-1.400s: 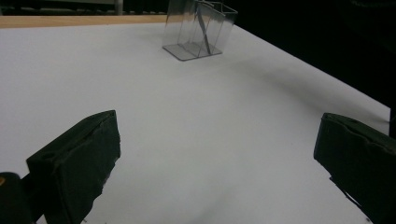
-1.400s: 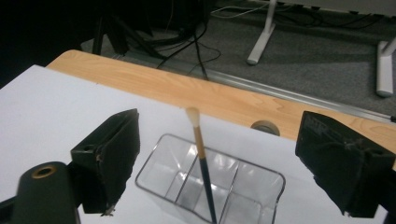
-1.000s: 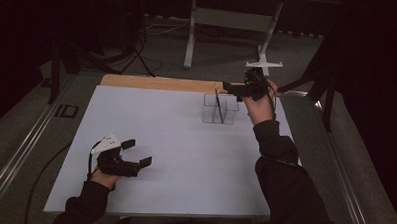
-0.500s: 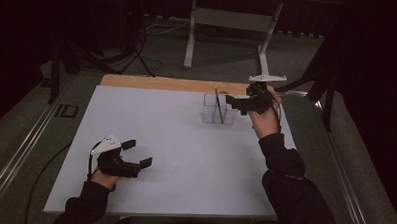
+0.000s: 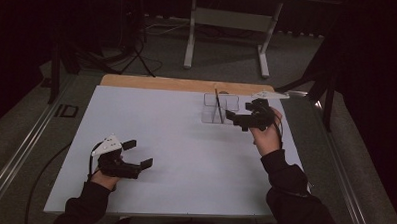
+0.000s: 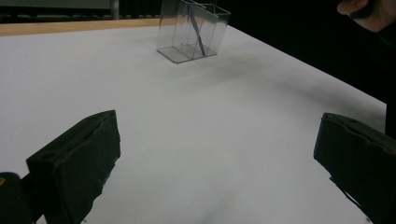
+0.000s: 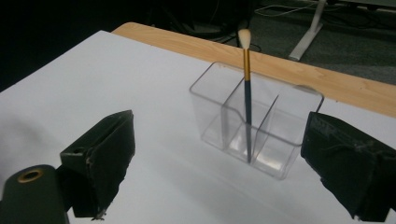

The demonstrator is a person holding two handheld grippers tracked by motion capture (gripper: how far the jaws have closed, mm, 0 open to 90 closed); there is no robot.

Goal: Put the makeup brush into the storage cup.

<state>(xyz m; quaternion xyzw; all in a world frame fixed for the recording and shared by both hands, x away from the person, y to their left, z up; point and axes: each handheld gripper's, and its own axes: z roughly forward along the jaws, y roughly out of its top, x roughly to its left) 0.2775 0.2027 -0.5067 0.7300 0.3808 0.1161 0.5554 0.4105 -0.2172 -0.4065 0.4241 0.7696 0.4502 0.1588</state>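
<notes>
A clear plastic organiser (image 7: 254, 126) with dividers stands on the white table top near the far edge, also seen as the organiser (image 5: 219, 108) and the organiser (image 6: 192, 30). A thin dark-handled brush (image 7: 246, 88) with a pale tip stands upright in its middle compartment, bristles up. My right gripper (image 7: 219, 168) is open, its jaws wide apart just in front of the organiser, nothing between them; from above the right gripper (image 5: 238, 113) hovers at the organiser's right side. My left gripper (image 5: 136, 154) rests open near the table's front left, jaws empty, far from the organiser.
The white table top (image 5: 185, 146) has a wooden strip (image 5: 187, 84) along its far edge. A grey metal frame (image 5: 224, 23) and dark stands are on the floor behind. A person's sleeves reach in from the bottom edge.
My right gripper has drawn back from above the organiser toward the person and lowered, with the brush left standing in the organiser. The left gripper has stayed put.
</notes>
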